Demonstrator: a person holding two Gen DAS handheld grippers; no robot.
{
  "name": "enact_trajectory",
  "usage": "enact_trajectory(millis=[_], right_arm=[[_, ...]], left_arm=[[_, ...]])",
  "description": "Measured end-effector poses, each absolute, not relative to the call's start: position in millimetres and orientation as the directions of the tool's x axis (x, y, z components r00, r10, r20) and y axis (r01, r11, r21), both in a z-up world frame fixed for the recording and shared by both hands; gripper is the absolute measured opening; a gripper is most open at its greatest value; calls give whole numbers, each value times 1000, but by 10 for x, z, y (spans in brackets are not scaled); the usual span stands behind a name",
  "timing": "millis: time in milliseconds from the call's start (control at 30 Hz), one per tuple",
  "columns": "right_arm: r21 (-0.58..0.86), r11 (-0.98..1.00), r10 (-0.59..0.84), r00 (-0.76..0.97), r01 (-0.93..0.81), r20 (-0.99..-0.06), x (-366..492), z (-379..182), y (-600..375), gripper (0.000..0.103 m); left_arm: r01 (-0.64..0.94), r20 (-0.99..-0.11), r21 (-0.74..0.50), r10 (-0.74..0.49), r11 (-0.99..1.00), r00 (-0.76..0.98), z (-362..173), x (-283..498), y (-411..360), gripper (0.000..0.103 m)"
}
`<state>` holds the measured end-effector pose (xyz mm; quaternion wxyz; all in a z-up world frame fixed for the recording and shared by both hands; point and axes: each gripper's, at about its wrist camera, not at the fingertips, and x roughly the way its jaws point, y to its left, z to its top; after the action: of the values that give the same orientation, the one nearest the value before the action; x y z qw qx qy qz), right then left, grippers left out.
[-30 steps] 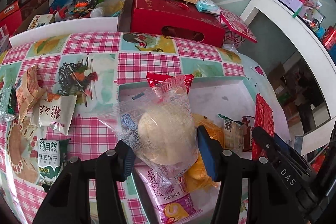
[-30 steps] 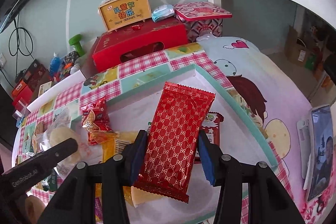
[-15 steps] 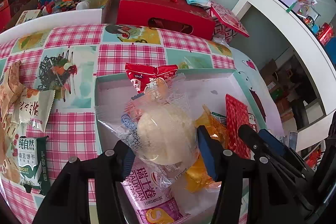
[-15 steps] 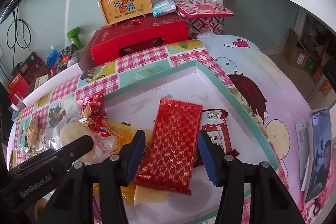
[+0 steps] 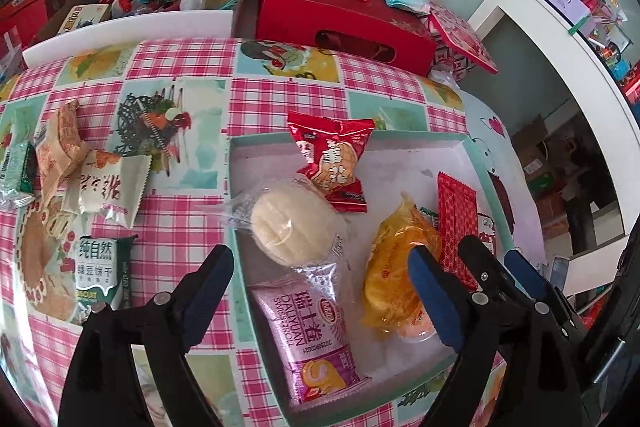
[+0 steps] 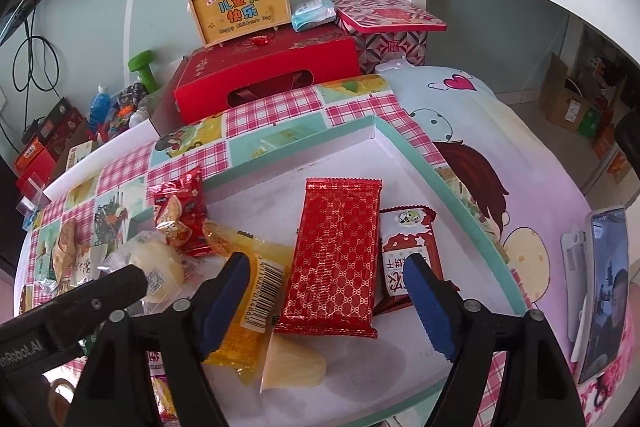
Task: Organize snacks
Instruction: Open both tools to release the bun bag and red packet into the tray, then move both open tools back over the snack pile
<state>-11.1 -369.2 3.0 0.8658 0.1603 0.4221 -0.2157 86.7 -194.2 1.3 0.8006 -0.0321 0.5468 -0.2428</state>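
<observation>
Six packets already lie in the shallow tray (image 5: pixel 460 143), by the left wrist view. The round pale bun in clear wrap (image 5: pixel 296 225) rests at about 9 o'clock of the tray floor, overlapping its near-left rim. A red crimped packet (image 5: pixel 330 161) sits at 12 o'clock, a pink Swiss-roll packet (image 5: pixel 310 331) at 6 o'clock, a yellow packet (image 5: pixel 396 279) and a red patterned bar (image 5: pixel 456 223) toward 3 o'clock. Your left gripper (image 5: pixel 320 291) stands wide, holding nothing; its jaws have just been opening. A second ago they pinched the bun in the air; it now lies released. Several snacks are left out on the checked cloth (image 5: pixel 180 67) at 9 o'clock: a green biscuit pack (image 5: pixel 100 267), a white packet (image 5: pixel 112 189) and a tan wrapper (image 5: pixel 62 143). By my reading the task is past halfway.

From the right wrist view, the red patterned bar (image 6: pixel 336 255) lies flat mid-tray, partly over a brown biscuit packet (image 6: pixel 408 247) at its 3 o'clock and beside the yellow packet (image 6: pixel 248 303) at 9 o'clock. Your right gripper (image 6: pixel 326 307) is spread well apart and empty; its jaws have just been opening, with the bar's near end between them but untouched. A second ago it held that bar clamped and tilted above the tray.
</observation>
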Motion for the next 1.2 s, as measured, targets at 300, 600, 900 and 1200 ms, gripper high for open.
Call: enact_trajectory(millis=[300, 600, 900, 1200], right_arm=[[95, 884, -208, 565, 459, -798, -28, 59, -3460, 82], [94, 919, -163, 584, 383, -795, 51, 78, -3159, 82], [100, 937, -127, 594, 334, -795, 116, 75, -2934, 82], [60, 976, -84, 615, 210, -784, 204, 125, -2395, 103]], left_arm=[[202, -908, -176, -238, 964, 345, 3, 907, -1471, 89], [96, -921, -23, -58, 995, 384, -153, 886, -962, 89], [26, -904, 3, -8, 1000, 428, -73, 890, -643, 98], [-26, -903, 10, 21, 1000, 429, -52, 885, -356, 99]])
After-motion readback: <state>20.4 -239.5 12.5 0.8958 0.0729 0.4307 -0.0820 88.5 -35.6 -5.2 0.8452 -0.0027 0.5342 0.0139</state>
